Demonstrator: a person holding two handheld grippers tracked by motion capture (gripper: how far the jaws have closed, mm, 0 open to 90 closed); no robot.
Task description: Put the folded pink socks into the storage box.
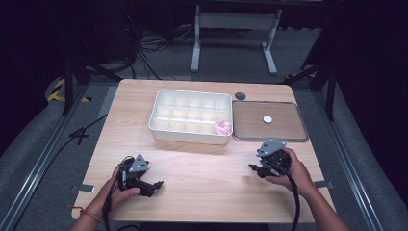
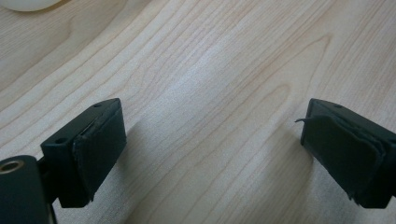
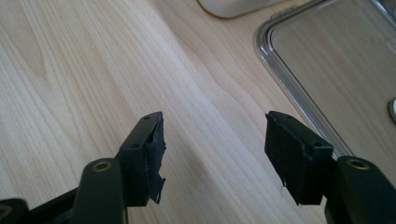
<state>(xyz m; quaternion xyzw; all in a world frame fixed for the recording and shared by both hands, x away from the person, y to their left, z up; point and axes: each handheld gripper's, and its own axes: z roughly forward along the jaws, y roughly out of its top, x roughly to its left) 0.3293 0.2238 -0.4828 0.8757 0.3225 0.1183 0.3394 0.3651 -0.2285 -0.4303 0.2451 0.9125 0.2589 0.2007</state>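
table (image 1: 202, 168): pale wood, both hands rest on its near half
left gripper (image 1: 155, 185): near left of table, held low over the wood, pointing right
left jaws: wide apart, nothing between them, bare wood under them in the left gripper view
left gripper close-up (image 2: 212, 154): worn black pads (image 2: 100, 154), one pad edge frayed
left hand (image 1: 120, 185): wrapped round the gripper body, red-orange band at the wrist
right gripper (image 1: 256, 168): near right of table, just in front of the lid's near edge, pointing left
right jaws: apart, nothing between them, wood grain showing in the gap
right gripper close-up (image 3: 215, 154): pad (image 3: 152, 161) on one side torn at its tip
right hand (image 1: 291, 168): holds the gripper from the right, cable trailing toward the near edge
white tray (image 1: 166, 126): middle far part of table, split into many small compartments
pink thing (image 1: 222, 127): lies in the tray's near right corner compartment, crumpled, can't tell what it is
clear lid (image 1: 288, 134): flat on table, touching or just beside the tray's right side
white disc (image 1: 267, 119): small, round, sits on the lid, a bit right of its centre
dark disc (image 1: 240, 96): small, on the wood beyond the lid's far left corner
tray corner (image 3: 233, 7): seen past the right gripper, lid edge (image 3: 289, 79) to its right
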